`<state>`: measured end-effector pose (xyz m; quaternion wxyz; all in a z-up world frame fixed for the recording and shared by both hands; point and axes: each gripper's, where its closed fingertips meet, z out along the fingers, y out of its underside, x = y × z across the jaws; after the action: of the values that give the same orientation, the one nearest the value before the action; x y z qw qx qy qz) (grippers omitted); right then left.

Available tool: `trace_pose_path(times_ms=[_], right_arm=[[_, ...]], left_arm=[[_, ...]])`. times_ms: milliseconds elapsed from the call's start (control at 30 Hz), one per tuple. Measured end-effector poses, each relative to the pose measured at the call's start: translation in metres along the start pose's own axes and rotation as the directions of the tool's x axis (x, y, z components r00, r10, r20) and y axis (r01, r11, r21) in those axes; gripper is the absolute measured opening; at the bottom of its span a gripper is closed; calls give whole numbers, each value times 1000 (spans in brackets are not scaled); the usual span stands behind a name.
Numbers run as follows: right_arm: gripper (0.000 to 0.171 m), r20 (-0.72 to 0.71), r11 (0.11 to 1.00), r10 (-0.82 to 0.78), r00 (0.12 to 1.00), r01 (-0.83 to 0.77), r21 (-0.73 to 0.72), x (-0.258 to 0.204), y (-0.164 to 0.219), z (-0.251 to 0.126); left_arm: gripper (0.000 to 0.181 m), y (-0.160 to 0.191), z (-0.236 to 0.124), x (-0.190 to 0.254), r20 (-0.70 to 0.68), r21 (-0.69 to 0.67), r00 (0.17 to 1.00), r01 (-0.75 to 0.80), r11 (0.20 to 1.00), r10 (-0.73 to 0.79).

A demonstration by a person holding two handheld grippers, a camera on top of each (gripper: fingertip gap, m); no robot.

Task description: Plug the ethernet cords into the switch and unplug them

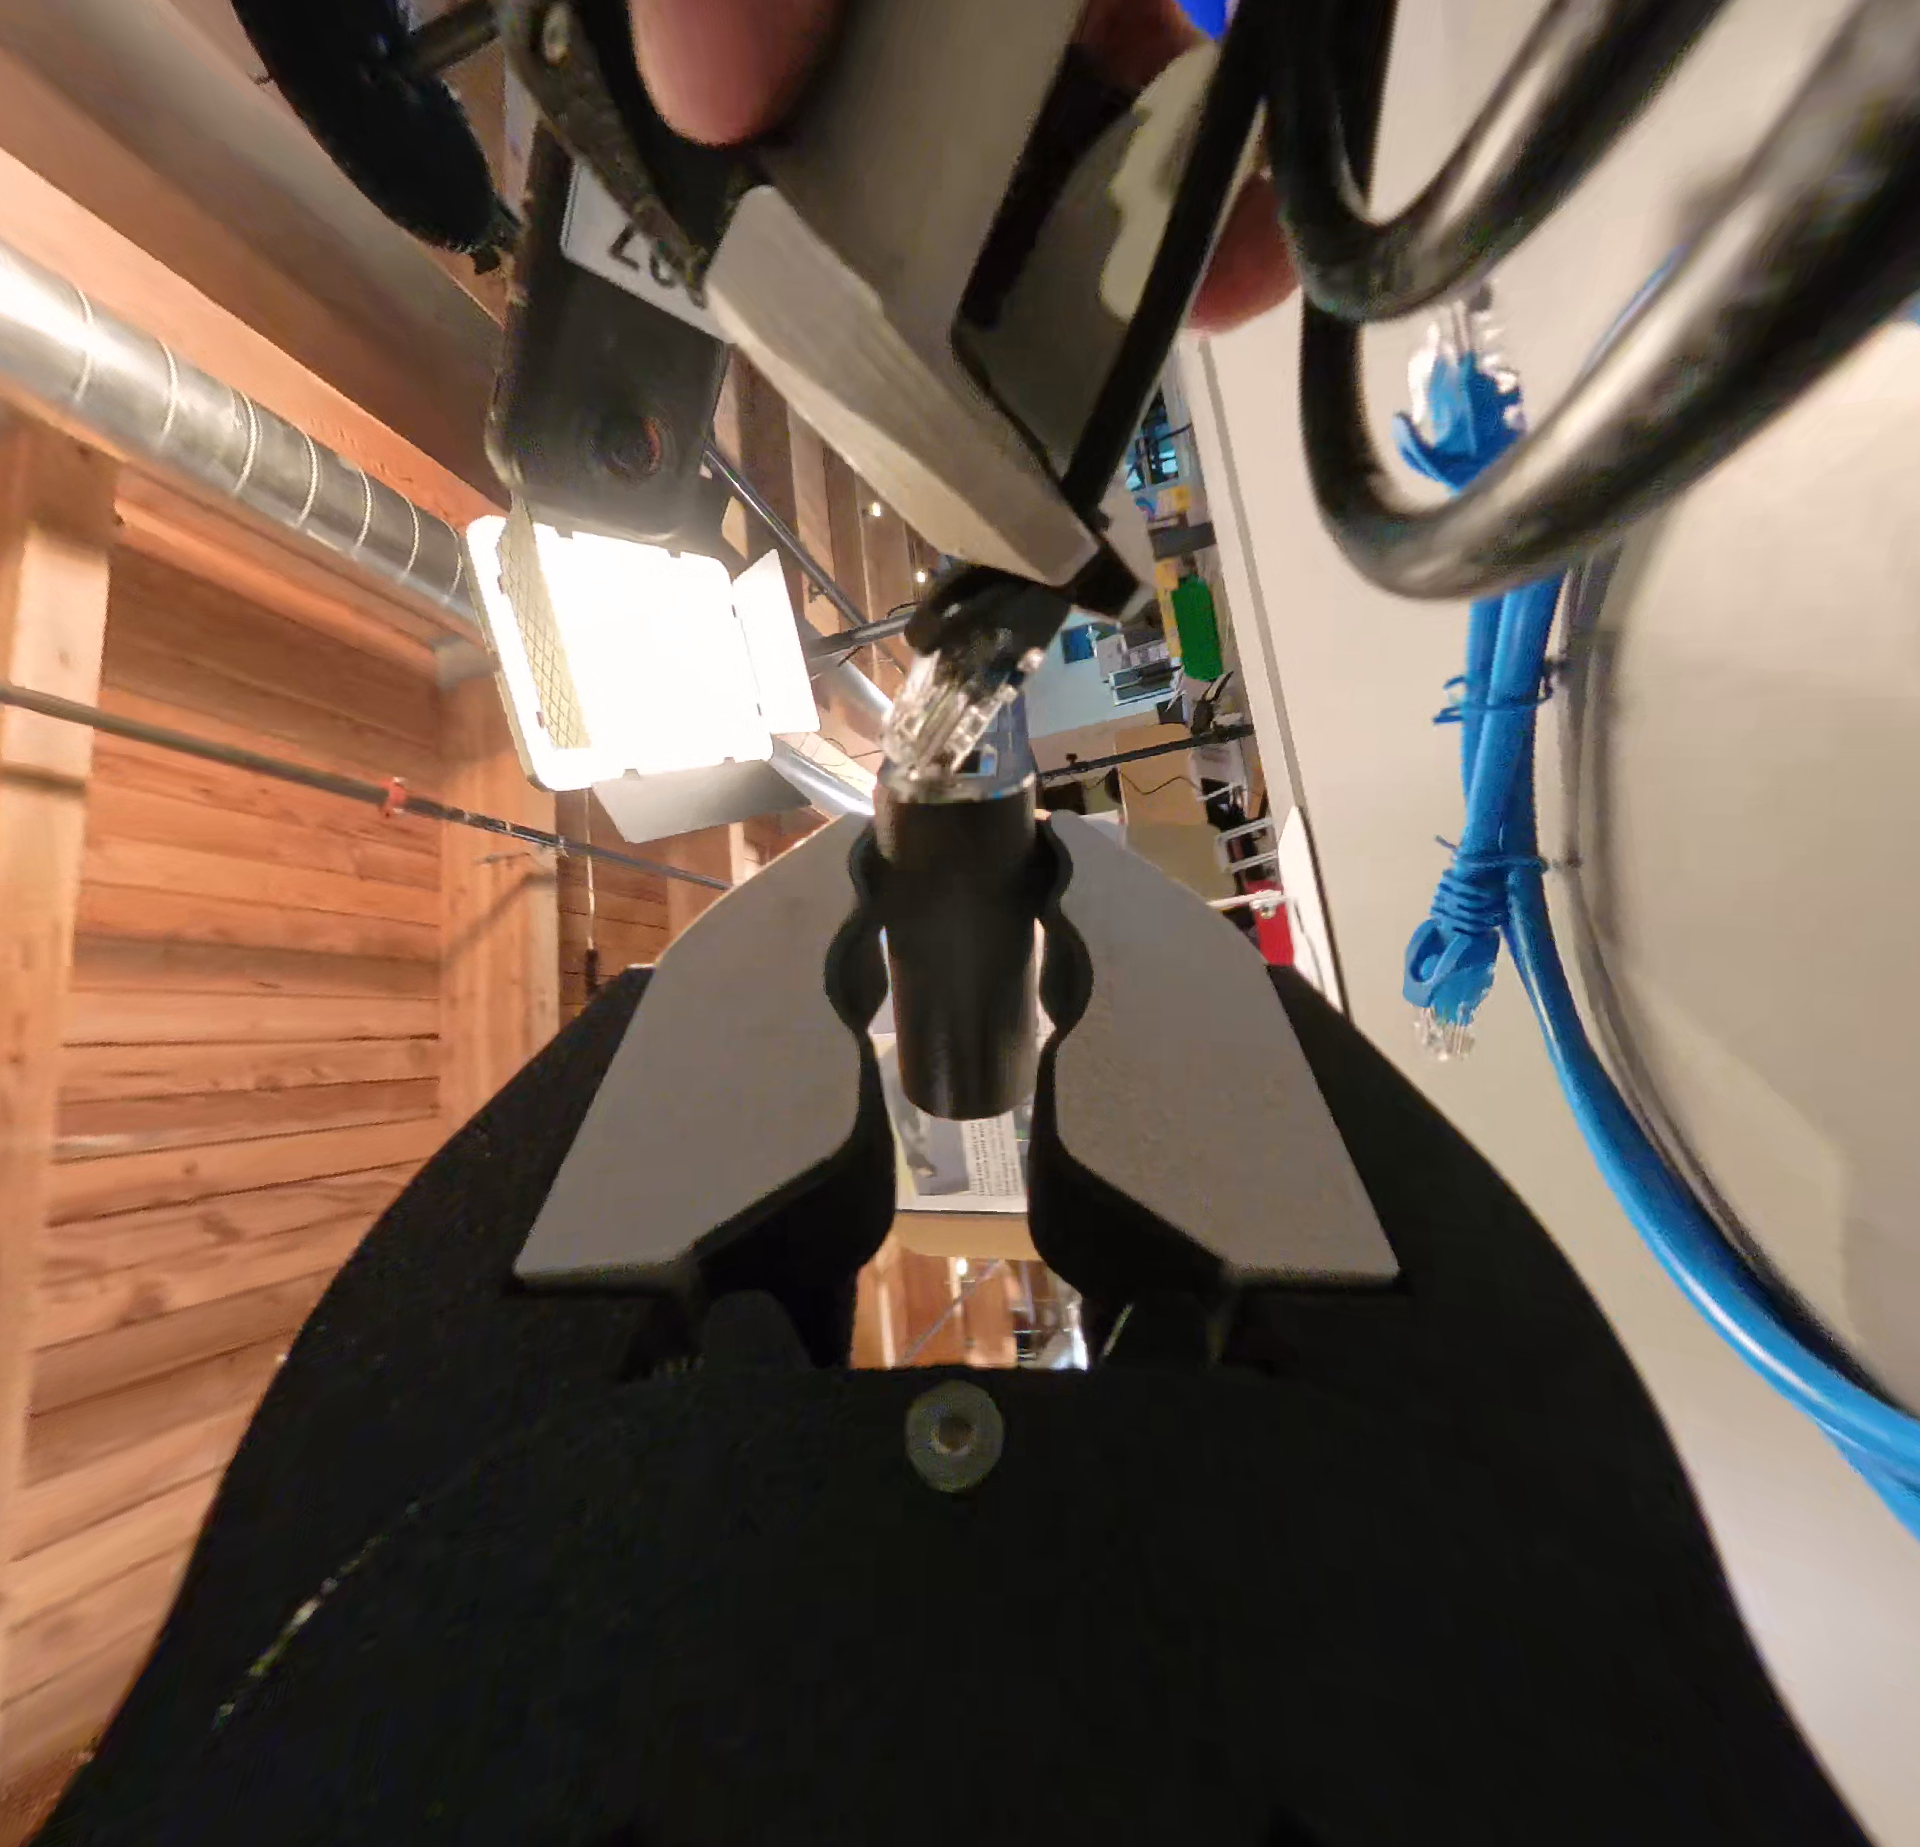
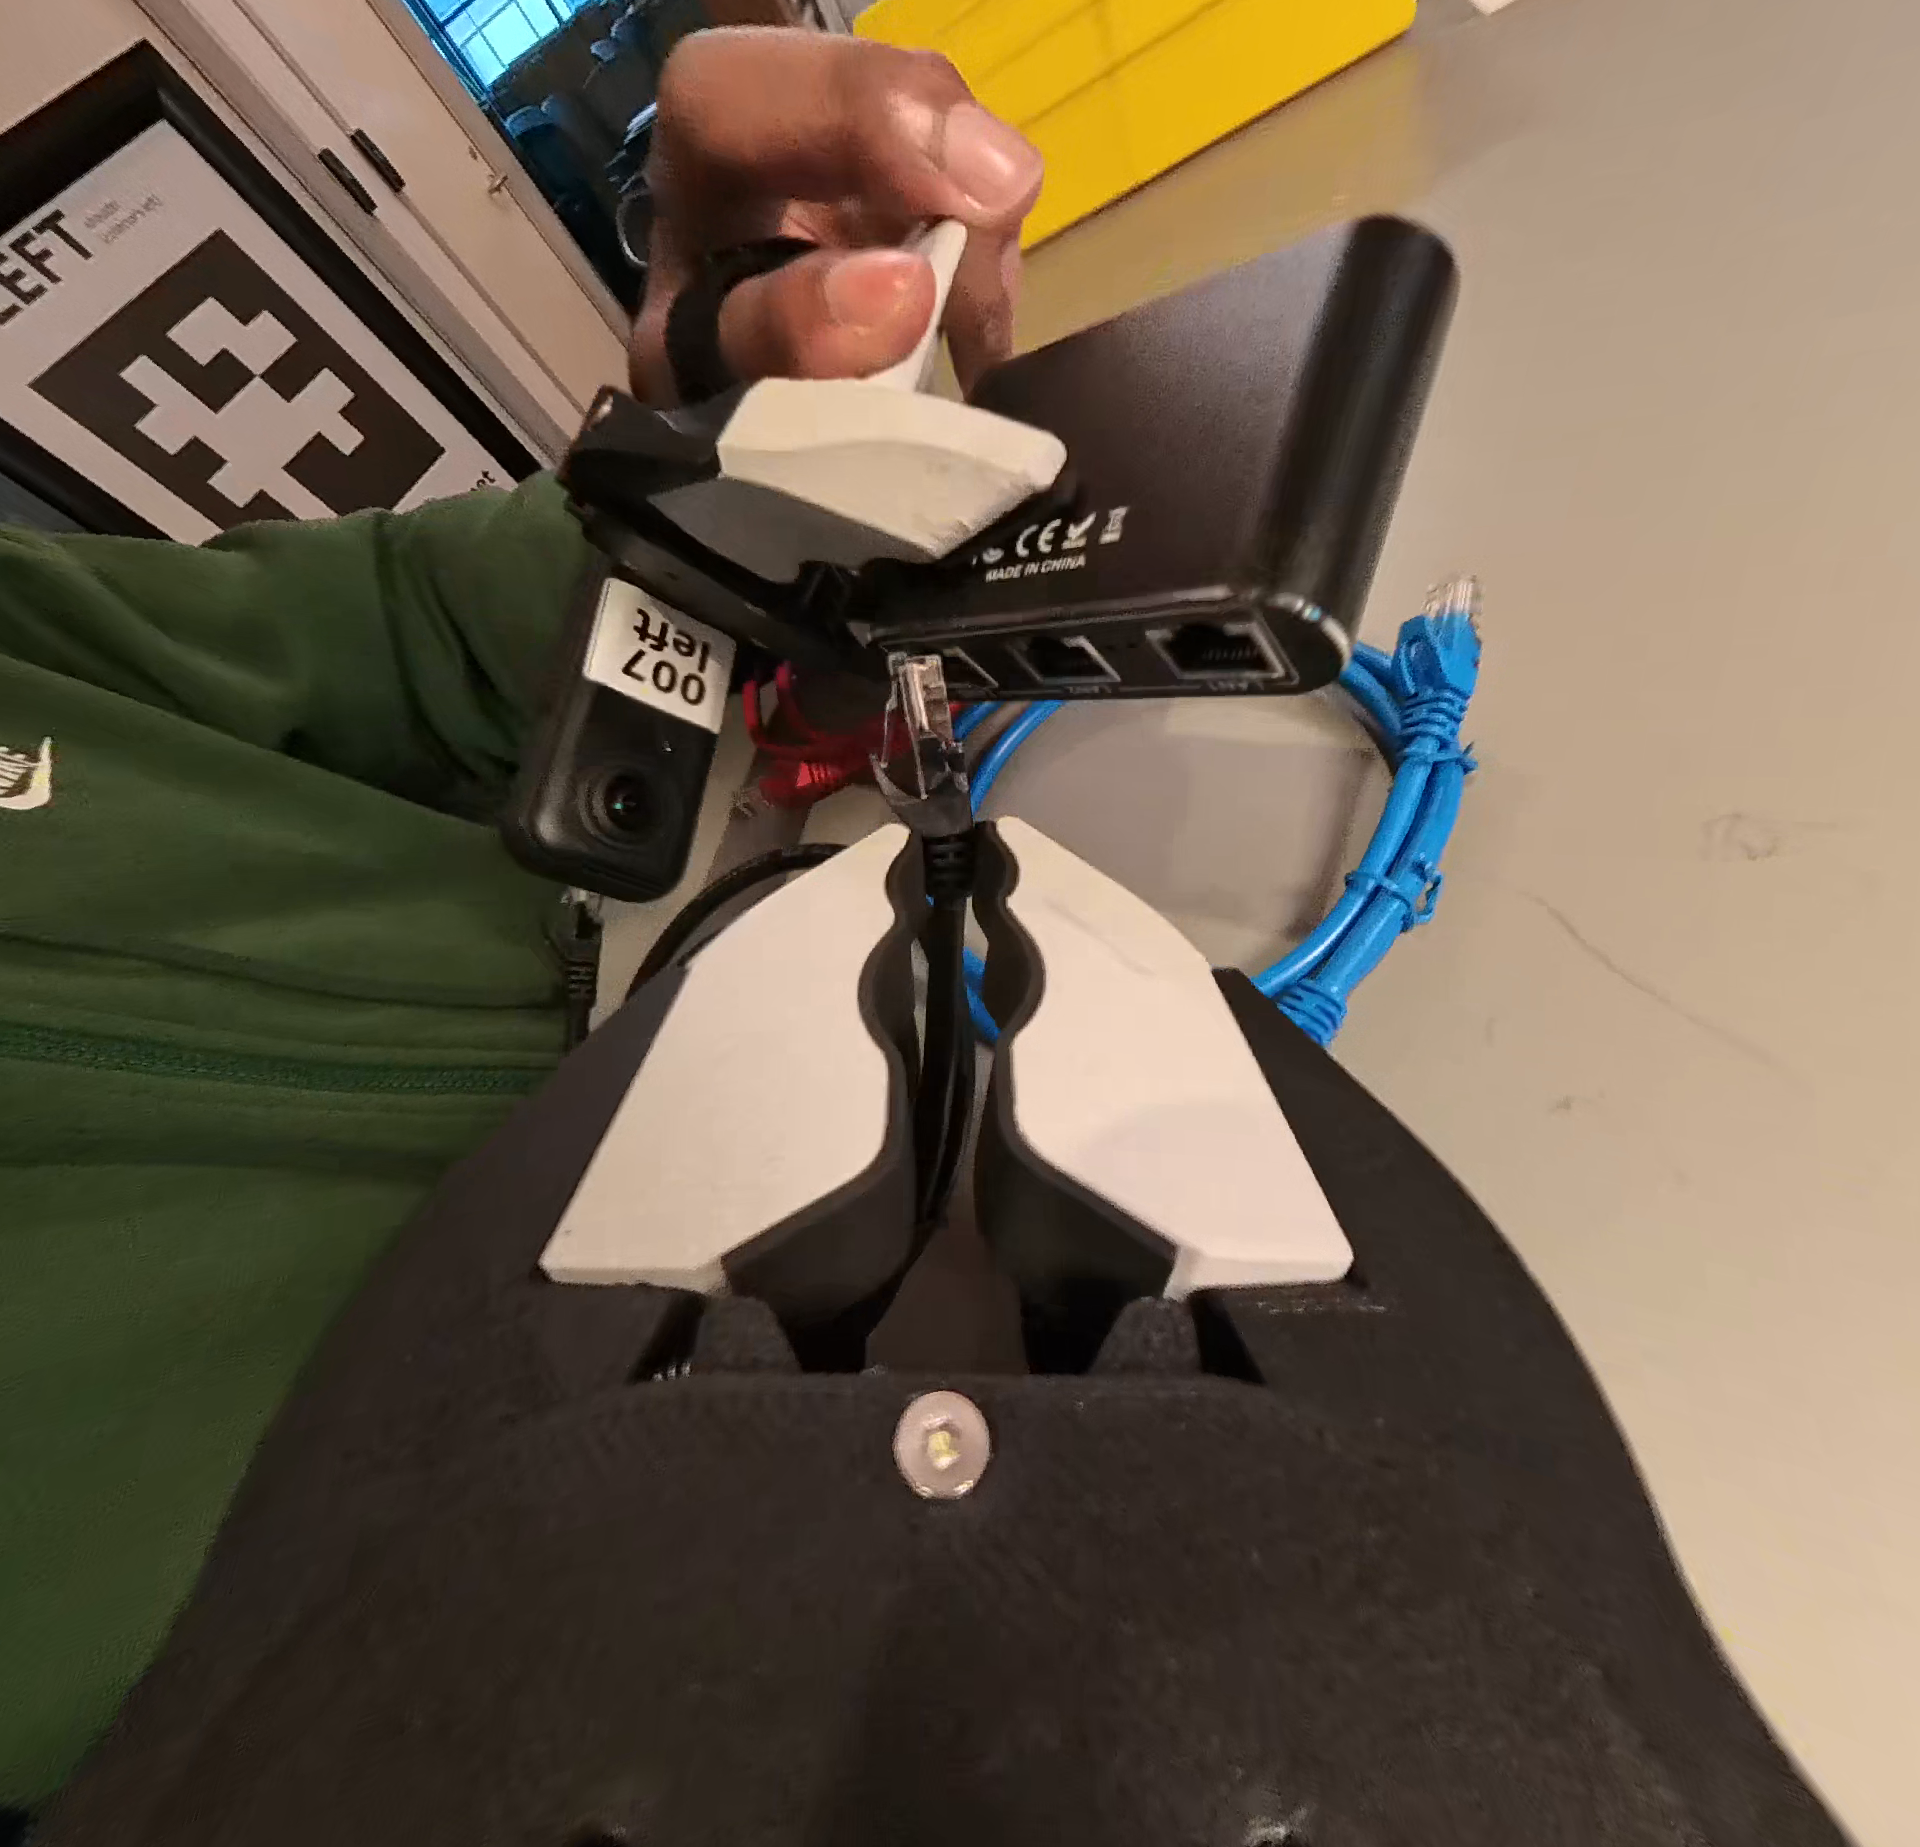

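Well, the pale worktop (image 2: 1558,1070) fills the right side of the right wrist view. A yellow bin (image 2: 1143,41) sits at its far end, and the top of the bin is cut off. A person's green sleeve (image 2: 260,862) fills the left side.

The black switch (image 2: 1195,415) is held up above the worktop, with its row of holes facing the camera. The left gripper (image 1: 956,831) has its jaws squeezed tight on the switch. In the left wrist view only a dark round end of the switch shows between the jaws. A hand (image 2: 831,208) holds that gripper from behind.

The right gripper (image 2: 951,836) has its jaws pinched on the black cord (image 2: 945,1018), just below the plug. The rest of the cord runs down between the jaws and out of sight.

A bundle of blue cord (image 2: 1392,862) lies on the worktop under the switch. Part of it is hidden behind the right gripper.

The clear plug (image 2: 920,722) points up at the left hole of the switch. Its tip is right at the hole. It is hard to tell if it is in or only touching. The plug covers part of that hole. The other two holes are open.

A bit of red cord (image 2: 800,748) peeks out behind the plug, mostly hidden.
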<state>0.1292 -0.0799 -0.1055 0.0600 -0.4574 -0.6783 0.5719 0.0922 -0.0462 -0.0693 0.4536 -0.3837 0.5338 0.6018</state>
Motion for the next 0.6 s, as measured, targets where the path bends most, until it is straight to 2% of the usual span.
trace_pose_path(times_ms=[300, 600], right_arm=[[9, 48, 987, 159, 986, -160, 20, 1, -1, 0], [9, 122, 982, 189, 974, -187, -29, -11, 6, 8]], left_arm=[[26, 3, 1, -6, 47, -41, 996, -79, 996, 81], [26, -6, -2, -13, 106, -17, 989, -106, 994, 107]])
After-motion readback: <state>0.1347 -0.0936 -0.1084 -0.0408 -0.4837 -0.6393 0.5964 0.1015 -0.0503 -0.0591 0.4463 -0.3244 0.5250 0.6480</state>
